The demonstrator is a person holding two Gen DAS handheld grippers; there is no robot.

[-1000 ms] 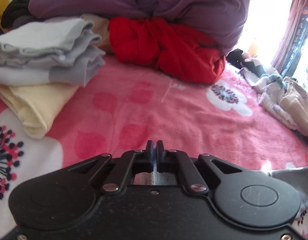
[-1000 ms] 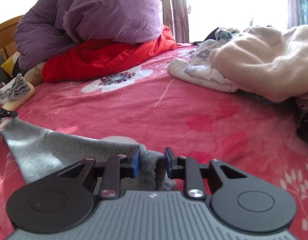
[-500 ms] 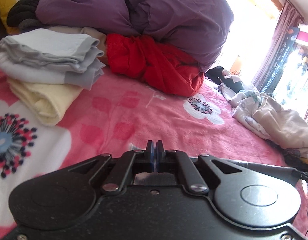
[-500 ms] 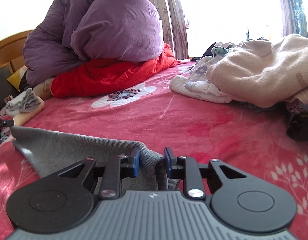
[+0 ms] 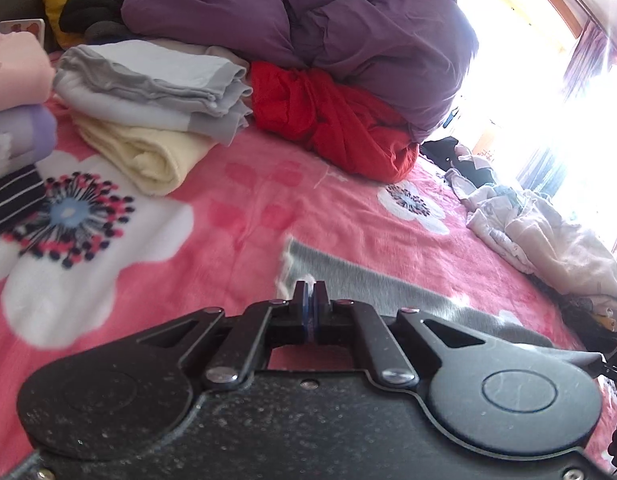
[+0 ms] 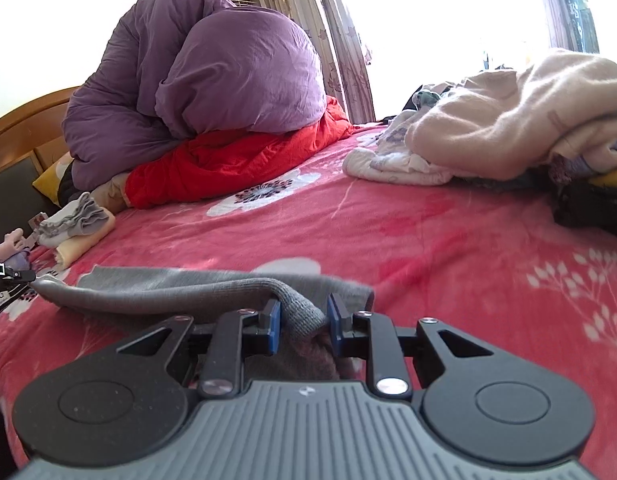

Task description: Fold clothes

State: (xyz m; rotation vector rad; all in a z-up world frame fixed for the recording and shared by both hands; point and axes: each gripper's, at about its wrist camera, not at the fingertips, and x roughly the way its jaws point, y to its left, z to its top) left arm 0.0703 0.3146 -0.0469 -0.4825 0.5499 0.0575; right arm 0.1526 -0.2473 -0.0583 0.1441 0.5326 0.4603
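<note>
So your left gripper [image 5: 309, 305] and right gripper [image 6: 301, 325] each pinch an end of the gray garment [image 6: 176, 289] over the pink bed cover [image 6: 448, 240], some folded clothes [image 5: 148, 92] are stacked, and a messy pile [image 6: 504, 120] waits.

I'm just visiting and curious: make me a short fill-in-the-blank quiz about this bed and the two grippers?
1. Both the left gripper and right gripper are clamped on a ____ garment.
2. The purple duvet rests on top of a ____ quilt.
3. The bottom item of the folded stack is pale ____.

Missing words: grey; red; yellow
</note>
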